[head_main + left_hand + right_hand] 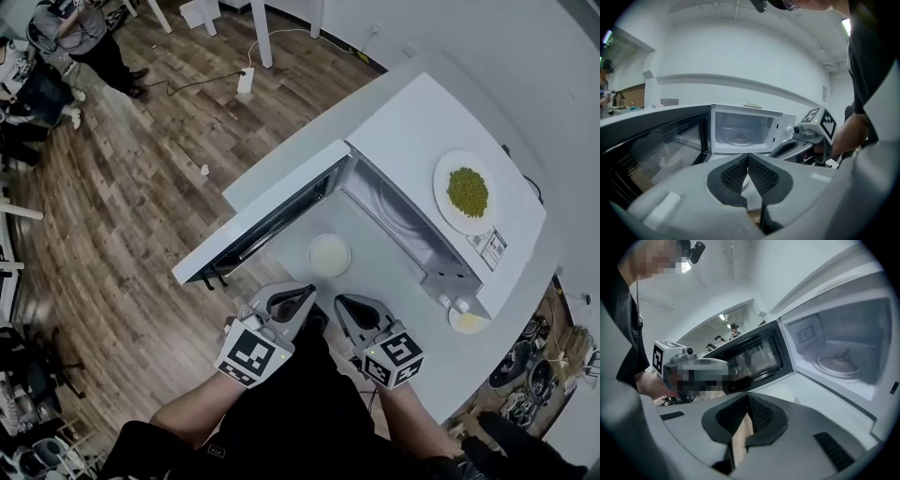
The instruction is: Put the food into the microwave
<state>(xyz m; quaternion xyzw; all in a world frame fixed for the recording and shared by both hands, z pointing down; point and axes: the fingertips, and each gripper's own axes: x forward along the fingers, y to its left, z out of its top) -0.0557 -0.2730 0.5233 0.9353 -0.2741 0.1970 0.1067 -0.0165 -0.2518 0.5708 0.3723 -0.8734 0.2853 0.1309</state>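
With the left hand-held gripper [302, 298] and right hand-held gripper [345, 306] both clenched on nothing, the green food [467, 191], perhaps peas, lies well apart at 1 o'clock atop the microwave [412, 122].

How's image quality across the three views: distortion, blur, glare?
Head view: mild barrel bend, even light, the white round plate of green food on the white microwave is sharp. Left gripper view: heavy fisheye, black corners; the near grey jaws are soft, the microwave cavity clearer. Right gripper view: same fisheye, the open dark-windowed microwave door bows.
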